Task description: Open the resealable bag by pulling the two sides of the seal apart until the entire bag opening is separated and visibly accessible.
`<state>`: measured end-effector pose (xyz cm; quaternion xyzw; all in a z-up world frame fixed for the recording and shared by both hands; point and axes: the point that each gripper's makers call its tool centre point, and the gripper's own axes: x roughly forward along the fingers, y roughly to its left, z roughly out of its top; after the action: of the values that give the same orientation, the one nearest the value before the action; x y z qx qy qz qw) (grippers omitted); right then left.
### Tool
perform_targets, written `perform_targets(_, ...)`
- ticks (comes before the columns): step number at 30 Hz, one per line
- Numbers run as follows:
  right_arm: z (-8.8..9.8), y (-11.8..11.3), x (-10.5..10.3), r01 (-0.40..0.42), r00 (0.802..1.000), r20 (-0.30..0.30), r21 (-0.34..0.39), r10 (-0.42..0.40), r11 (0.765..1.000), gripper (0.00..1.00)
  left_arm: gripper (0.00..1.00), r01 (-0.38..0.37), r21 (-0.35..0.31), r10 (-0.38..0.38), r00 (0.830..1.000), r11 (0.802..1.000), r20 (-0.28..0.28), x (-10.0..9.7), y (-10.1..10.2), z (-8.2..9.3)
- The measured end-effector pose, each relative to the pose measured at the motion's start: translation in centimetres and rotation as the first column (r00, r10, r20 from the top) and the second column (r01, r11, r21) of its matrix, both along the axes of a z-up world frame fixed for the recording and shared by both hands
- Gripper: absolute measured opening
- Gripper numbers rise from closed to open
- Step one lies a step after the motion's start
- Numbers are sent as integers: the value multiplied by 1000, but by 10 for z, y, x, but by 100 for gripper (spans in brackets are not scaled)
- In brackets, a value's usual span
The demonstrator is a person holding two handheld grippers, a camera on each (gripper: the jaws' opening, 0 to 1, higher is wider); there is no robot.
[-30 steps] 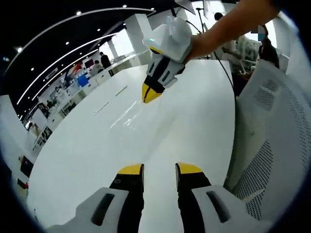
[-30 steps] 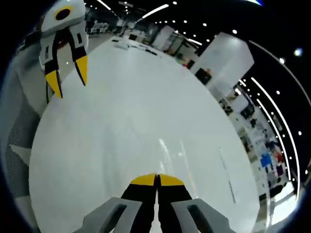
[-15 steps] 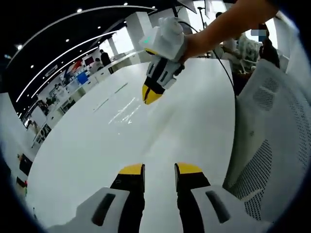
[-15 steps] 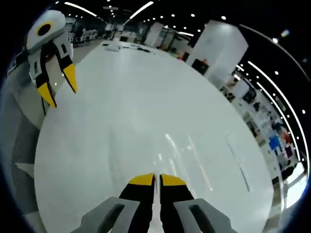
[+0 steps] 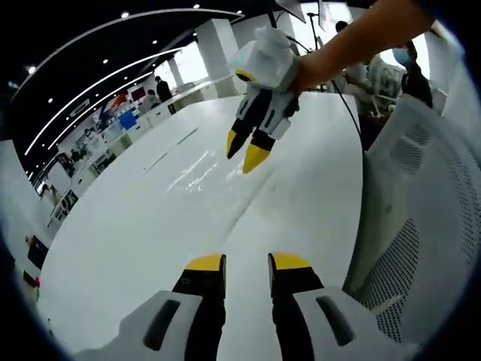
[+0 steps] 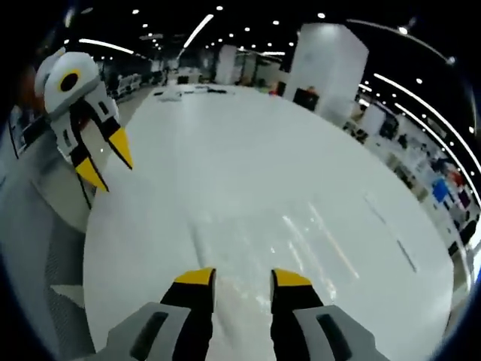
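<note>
The right tool (image 6: 243, 278) has parted its jaws since a second ago, when they were pressed together; the left tool (image 5: 246, 262) stays open, holding nothing. That reads as readying for a grasp, but I see no resealable bag. Ahead of both lies bare white counter (image 6: 248, 173). A mesh chair (image 5: 421, 218) crowds the left tool's right side.
</note>
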<state>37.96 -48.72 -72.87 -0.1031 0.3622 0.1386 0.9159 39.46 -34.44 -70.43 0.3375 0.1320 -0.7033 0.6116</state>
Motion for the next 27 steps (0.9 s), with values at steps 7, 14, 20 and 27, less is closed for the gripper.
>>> perform_targets(7, 5, 5, -9, 15, 1000, 26, 27, -16, 1000, 46, 22, -17, -6, 17, 1000, 1000, -11, 4, 3, 2)
perform_targets(14, 5, 5, -19, 79, 995, 49, 56, -82, 995, 60, 24, -24, 1, 24, 999, 1000, -21, 3, 5, -2)
perform_targets(20, 13, 2, -27, 132, 986, 89, 77, -139, 988, 71, 26, -28, -3, 28, 999, 1000, -27, 1, 5, -2)
perform_targets(27, 29, 7, -41, 152, 974, 160, 54, -159, 987, 74, 31, -34, -14, 34, 999, 999, -24, 3, 3, 1)
